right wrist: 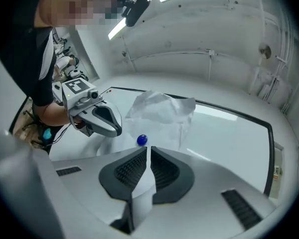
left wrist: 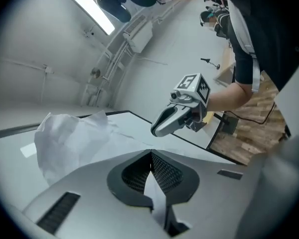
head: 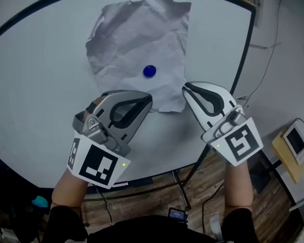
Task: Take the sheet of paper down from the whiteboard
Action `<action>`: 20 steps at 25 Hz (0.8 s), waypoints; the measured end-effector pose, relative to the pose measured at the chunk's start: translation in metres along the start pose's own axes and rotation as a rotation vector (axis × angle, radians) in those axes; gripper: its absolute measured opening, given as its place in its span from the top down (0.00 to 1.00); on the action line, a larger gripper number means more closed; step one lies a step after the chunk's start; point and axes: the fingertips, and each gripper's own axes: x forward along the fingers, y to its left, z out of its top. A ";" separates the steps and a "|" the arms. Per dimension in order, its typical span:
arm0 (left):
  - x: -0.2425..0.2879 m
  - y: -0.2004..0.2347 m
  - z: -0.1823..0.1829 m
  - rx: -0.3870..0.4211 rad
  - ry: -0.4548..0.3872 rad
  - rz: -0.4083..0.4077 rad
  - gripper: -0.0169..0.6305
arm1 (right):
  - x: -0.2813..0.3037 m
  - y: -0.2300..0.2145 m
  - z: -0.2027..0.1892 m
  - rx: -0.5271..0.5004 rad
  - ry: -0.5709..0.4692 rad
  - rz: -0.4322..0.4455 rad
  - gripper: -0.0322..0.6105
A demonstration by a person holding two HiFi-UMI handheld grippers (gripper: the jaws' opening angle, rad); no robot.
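The crumpled white sheet of paper (head: 137, 44) hung on the large black-framed whiteboard (head: 35, 85), pinned there by a small round blue magnet (head: 149, 71). The left gripper (head: 146, 99) and right gripper (head: 186, 89) hovered near its bottom edge, both with jaws clenched on nothing. It looked like the approach stage; next, I'd guess, one must open and pinch the magnet or a corner

Sheet of paper (head: 137, 39) on whiteboard (head: 35, 85), magnet (head: 149, 71) on its lower middle; left gripper (head: 148, 99) at sheet's lower edge, right gripper (head: 185, 89) beside lower right corner.
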 end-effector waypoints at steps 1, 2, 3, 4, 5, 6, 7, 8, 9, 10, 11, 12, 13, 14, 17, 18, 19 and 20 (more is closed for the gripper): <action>0.005 0.005 0.001 0.020 0.011 0.007 0.95 | 0.001 -0.009 0.004 -0.022 -0.002 -0.005 0.92; 0.009 0.010 0.002 0.043 0.023 0.018 0.95 | 0.002 -0.017 0.009 -0.049 -0.003 -0.012 0.92; 0.012 0.015 0.004 0.067 0.037 0.032 0.95 | 0.004 -0.025 0.013 -0.076 -0.002 -0.020 0.92; 0.015 0.021 0.005 0.091 0.050 0.046 0.95 | 0.007 -0.033 0.017 -0.098 -0.002 -0.030 0.91; 0.017 0.026 0.007 0.113 0.062 0.058 0.95 | 0.009 -0.040 0.022 -0.114 -0.004 -0.040 0.91; 0.020 0.029 0.008 0.133 0.076 0.065 0.94 | 0.011 -0.047 0.029 -0.124 -0.011 -0.053 0.91; 0.023 0.031 0.008 0.152 0.093 0.067 0.89 | 0.011 -0.053 0.037 -0.131 -0.023 -0.069 0.91; 0.026 0.032 0.008 0.169 0.112 0.063 0.83 | 0.011 -0.060 0.047 -0.136 -0.039 -0.086 0.91; 0.029 0.032 0.008 0.182 0.129 0.056 0.79 | 0.010 -0.065 0.057 -0.142 -0.056 -0.101 0.91; 0.031 0.032 0.008 0.193 0.144 0.050 0.79 | 0.011 -0.069 0.066 -0.149 -0.071 -0.109 0.91; 0.034 0.032 0.007 0.202 0.160 0.046 0.78 | 0.012 -0.071 0.075 -0.155 -0.082 -0.109 0.87; 0.036 0.033 0.005 0.212 0.180 0.044 0.77 | 0.014 -0.072 0.084 -0.160 -0.089 -0.104 0.78; 0.038 0.033 0.002 0.221 0.206 0.040 0.77 | 0.016 -0.072 0.091 -0.162 -0.095 -0.097 0.72; 0.040 0.032 -0.002 0.226 0.232 0.030 0.76 | 0.019 -0.072 0.099 -0.164 -0.102 -0.094 0.72; 0.046 0.027 -0.012 0.227 0.297 -0.002 0.75 | 0.025 -0.073 0.118 -0.187 -0.113 -0.106 0.72; 0.047 0.027 -0.015 0.232 0.315 0.000 0.75 | 0.028 -0.074 0.122 -0.200 -0.111 -0.112 0.72; 0.048 0.028 -0.018 0.239 0.329 0.009 0.75 | 0.030 -0.074 0.124 -0.208 -0.110 -0.116 0.72; 0.049 0.030 -0.020 0.244 0.340 0.020 0.75 | 0.032 -0.074 0.126 -0.209 -0.112 -0.116 0.72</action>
